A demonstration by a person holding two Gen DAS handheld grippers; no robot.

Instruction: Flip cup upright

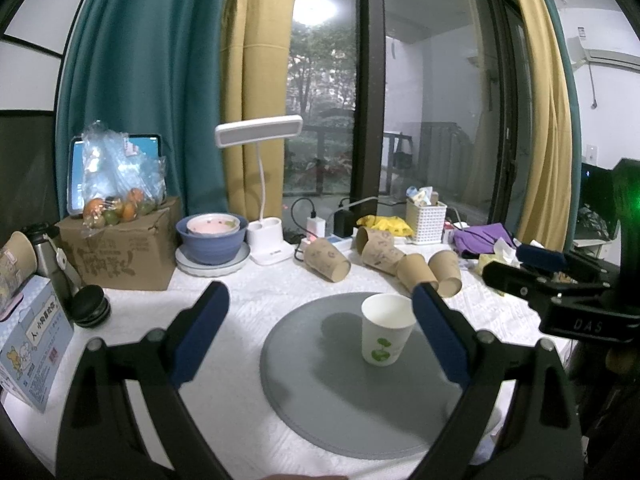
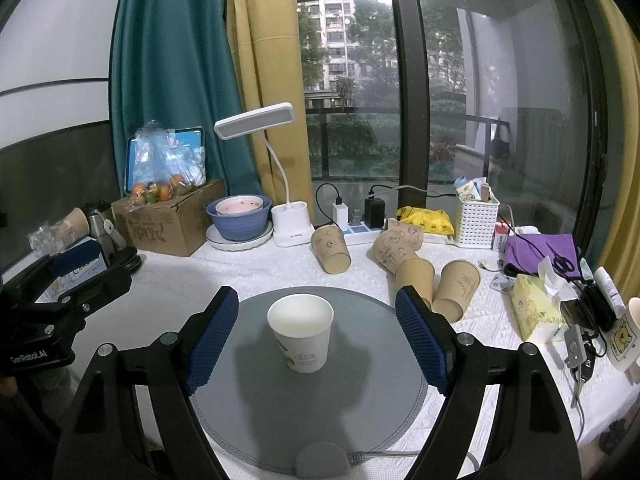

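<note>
A white paper cup [image 1: 386,330] with a green leaf print stands upright, mouth up, on a round grey mat [image 1: 320,392]. In the right wrist view the cup [image 2: 301,332] stands in the middle of the mat [image 2: 280,408], between the fingers and apart from both pads. My left gripper [image 1: 320,300] is open and empty, with the cup just inside its right finger. My right gripper [image 2: 318,302] is open and empty, above the mat. The right gripper's body also shows at the right edge of the left wrist view.
Several brown paper cups [image 2: 331,250] lie on their sides behind the mat. Behind them are a blue bowl [image 2: 239,220], a white desk lamp [image 2: 291,224], a power strip, a white basket [image 2: 476,220] and a cardboard box [image 2: 170,220]. A tissue pack [image 2: 534,308] and a mug lie to the right.
</note>
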